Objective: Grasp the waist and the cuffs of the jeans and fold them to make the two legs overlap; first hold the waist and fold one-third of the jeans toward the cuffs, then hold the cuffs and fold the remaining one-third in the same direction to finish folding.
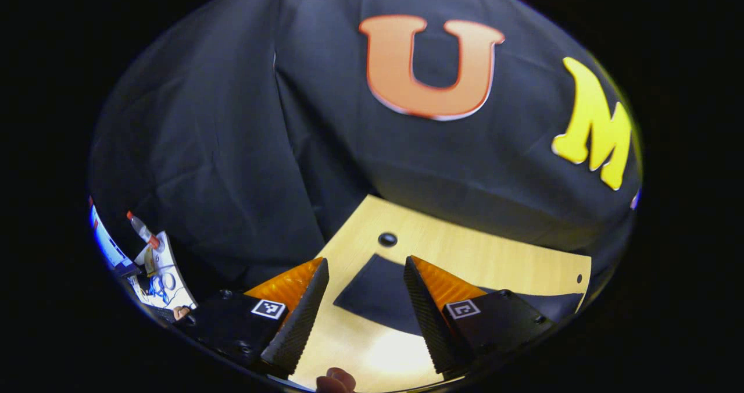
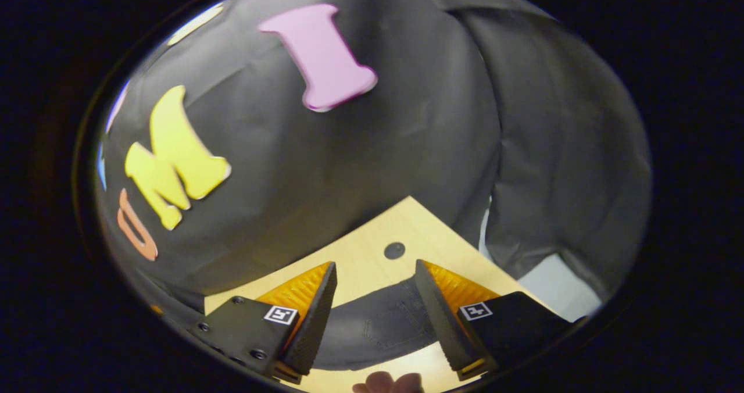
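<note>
Dark jeans lie flat on a light wooden table (image 1: 476, 247). In the left gripper view a straight-edged dark end of the jeans (image 1: 378, 297) lies on the table beyond the fingers, framed in the gap between them. My left gripper (image 1: 365, 262) is open above it, holding nothing. In the right gripper view a grey-black part of the jeans (image 2: 378, 329) with pocket stitching, apparently the waist, lies under the open right gripper (image 2: 375, 265). Neither pair of orange-backed fingers touches the cloth.
A small dark hole (image 1: 387, 239) marks the table (image 2: 360, 253) near its far edge, seen again as the hole (image 2: 394, 250) in the right gripper view. A person's fingertip (image 1: 336, 380) shows at the bottom. A bottle and papers (image 1: 152, 253) sit far left. A pale floor patch (image 2: 552, 288) lies beyond the table's right edge.
</note>
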`<action>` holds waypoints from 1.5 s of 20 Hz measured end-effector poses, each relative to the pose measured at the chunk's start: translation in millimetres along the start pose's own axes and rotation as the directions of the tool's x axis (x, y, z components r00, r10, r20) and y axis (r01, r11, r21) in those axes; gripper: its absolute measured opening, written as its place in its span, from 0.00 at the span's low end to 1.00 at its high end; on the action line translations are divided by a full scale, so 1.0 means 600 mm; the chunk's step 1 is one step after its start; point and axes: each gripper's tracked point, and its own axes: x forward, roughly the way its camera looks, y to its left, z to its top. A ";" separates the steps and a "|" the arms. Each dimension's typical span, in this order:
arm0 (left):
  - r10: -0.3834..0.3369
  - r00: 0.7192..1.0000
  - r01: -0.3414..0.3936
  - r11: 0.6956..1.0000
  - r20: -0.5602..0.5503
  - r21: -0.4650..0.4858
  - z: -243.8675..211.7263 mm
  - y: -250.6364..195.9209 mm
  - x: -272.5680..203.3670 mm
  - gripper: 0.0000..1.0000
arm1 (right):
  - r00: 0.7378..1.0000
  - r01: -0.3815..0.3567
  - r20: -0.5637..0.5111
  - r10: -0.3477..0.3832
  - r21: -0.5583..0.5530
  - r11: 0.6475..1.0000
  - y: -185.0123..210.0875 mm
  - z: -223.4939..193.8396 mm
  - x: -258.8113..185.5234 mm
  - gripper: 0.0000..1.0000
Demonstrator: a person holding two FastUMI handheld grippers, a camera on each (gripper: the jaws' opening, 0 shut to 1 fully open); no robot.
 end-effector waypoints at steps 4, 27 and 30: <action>-0.075 0.967 0.078 0.997 0.245 -0.005 0.068 -0.014 -0.100 0.89 | 0.979 -0.003 0.198 0.048 -0.222 0.975 0.063 0.050 -0.126 0.88; -0.461 0.794 0.445 0.885 0.396 0.138 -0.017 -0.189 -0.248 0.99 | 0.992 0.074 -0.110 -0.065 0.076 0.994 -0.171 -0.252 -0.099 0.96; -0.453 0.822 0.431 0.891 0.345 0.144 -0.041 -0.201 -0.243 0.99 | 0.975 0.138 -0.202 -0.088 0.246 0.959 -0.249 -0.291 0.002 0.98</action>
